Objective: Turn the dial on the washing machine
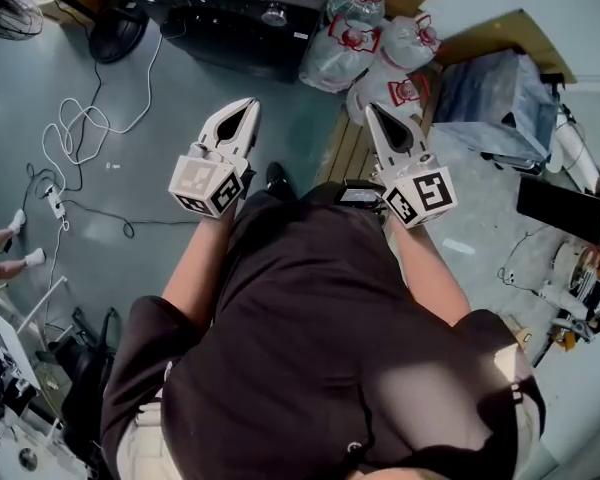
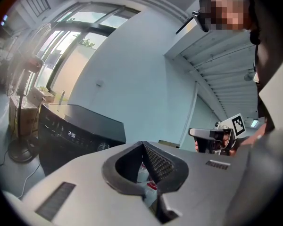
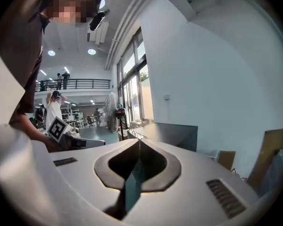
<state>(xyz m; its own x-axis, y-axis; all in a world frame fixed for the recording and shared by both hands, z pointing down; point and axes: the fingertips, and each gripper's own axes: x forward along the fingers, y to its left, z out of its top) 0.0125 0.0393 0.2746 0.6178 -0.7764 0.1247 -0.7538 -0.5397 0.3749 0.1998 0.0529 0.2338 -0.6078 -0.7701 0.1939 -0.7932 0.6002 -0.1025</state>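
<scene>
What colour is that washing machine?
The washing machine is black, its dial silvery; best seen in the head view.

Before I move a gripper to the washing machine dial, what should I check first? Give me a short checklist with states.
1. Dial visible on the washing machine: ok.
2. Left gripper open for the dial: not ok, shut and empty.
3. Right gripper open: not ok, shut and empty.
4. Grippers near the dial: not ok, both are far short of it.
5. Plastic bags off the dial: ok, they lie beside the machine.
</scene>
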